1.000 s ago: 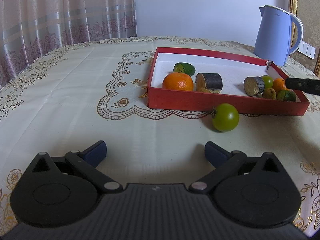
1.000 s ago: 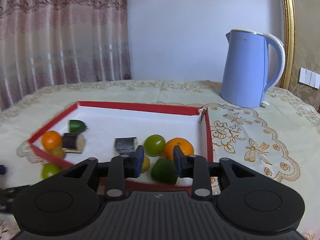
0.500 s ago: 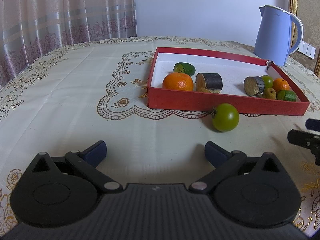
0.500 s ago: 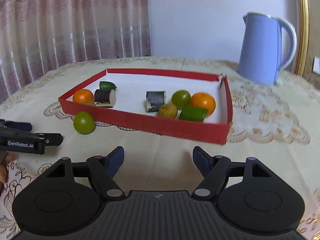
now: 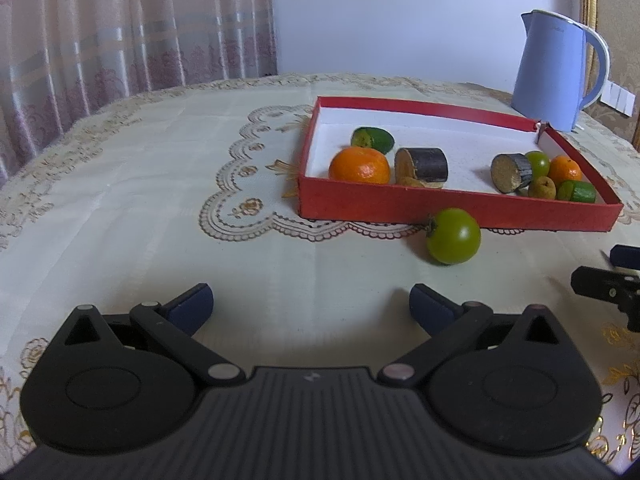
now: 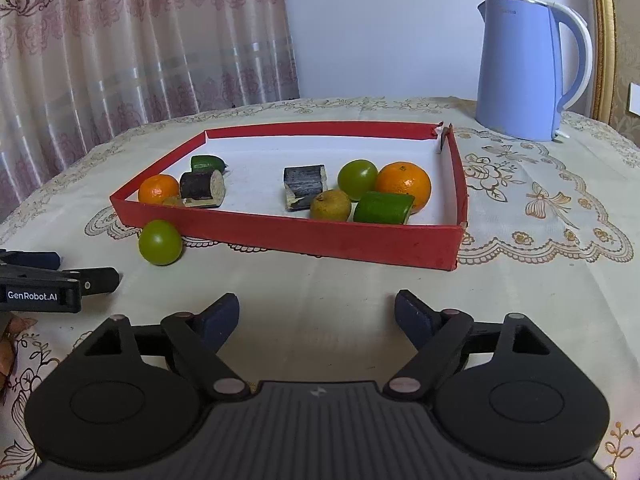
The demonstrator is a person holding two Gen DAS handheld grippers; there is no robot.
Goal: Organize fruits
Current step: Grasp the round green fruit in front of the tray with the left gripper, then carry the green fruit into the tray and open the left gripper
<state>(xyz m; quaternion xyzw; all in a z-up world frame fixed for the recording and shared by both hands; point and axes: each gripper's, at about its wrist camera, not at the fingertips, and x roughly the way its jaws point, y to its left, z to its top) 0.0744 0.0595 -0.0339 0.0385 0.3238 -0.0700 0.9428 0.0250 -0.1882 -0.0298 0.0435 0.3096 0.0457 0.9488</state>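
The right hand-held gripper (image 6: 316, 316) is now hanging low over the worktop (image 6: 320, 280), in front of the red tray (image 6: 320, 236). A second ago it was up over the tray's right corner, with its jaws nearly closed just above the green cucumber piece (image 6: 384, 208). Since then it has pulled back and come down, and its jaws have just been opening. They are standing wide apart now, and nothing is between them but bare cloth.

The cucumber piece is lying inside the tray, touching the big orange (image 6: 404, 182) and next to the yellow-brown fruit (image 6: 331, 205) and a green tomato (image 6: 357, 179). So it looks like that piece has been put down, and the right hand-held gripper is free for the next fruit.

The left hand-held gripper (image 5: 310, 310) is not moving. It is sitting in the same spot as a second ago, jaws wide open and holding nothing.

One fruit is still outside the tray. It is another green tomato (image 5: 453, 236), sitting on the worktop right by the tray's near wall. It is just ahead of the left hand-held gripper and a bit to its right. I think this one is next to go in. It is round and smooth, so it could roll away if it is bumped.

At the other end of the tray are a small orange (image 5: 359, 165), a cucumber end (image 5: 373, 139) and a dark eggplant chunk (image 5: 422, 163). A blue kettle (image 6: 524, 68) is standing behind the tray.
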